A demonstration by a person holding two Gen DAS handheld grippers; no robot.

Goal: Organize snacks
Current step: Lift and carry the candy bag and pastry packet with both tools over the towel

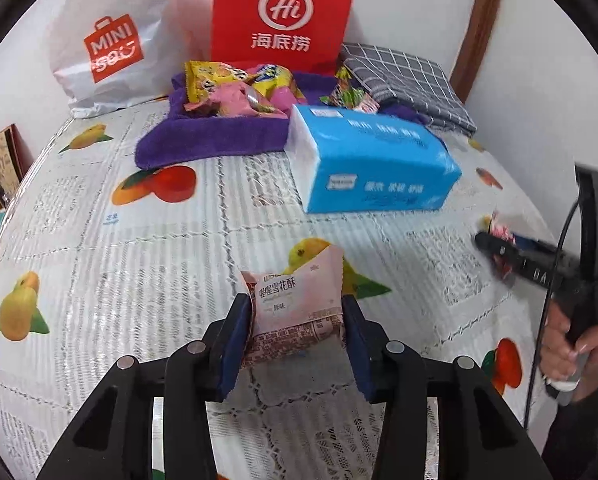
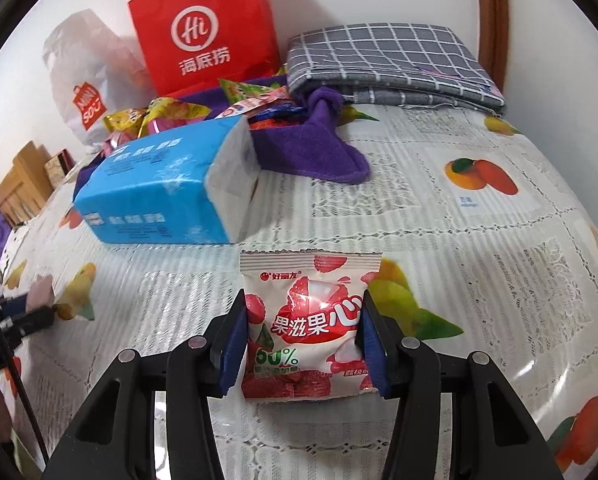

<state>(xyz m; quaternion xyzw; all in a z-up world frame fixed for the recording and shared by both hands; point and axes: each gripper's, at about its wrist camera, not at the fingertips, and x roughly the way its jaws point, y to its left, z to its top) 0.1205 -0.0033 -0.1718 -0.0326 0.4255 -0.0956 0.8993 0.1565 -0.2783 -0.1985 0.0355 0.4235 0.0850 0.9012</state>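
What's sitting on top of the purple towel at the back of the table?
A pile of snack packets in yellow, pink and green wrappers lies on the purple towel. The blue tissue pack in front hides part of the towel, so anything behind it cannot be seen.

Fruit-print tablecloth (image 1: 99, 248); tissue pack (image 1: 379, 160); purple towel (image 1: 203, 136)

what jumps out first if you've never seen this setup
The red Haidilao bag stands against the back wall beside a white Miniso bag, with bright snacks piled on a purple towel in front. A blue tissue pack lies mid-table on the fruit-print tablecloth. Each tongs grips a packet: left tongs a pale pink pastry packet, right tongs a red lychee gummy packet.
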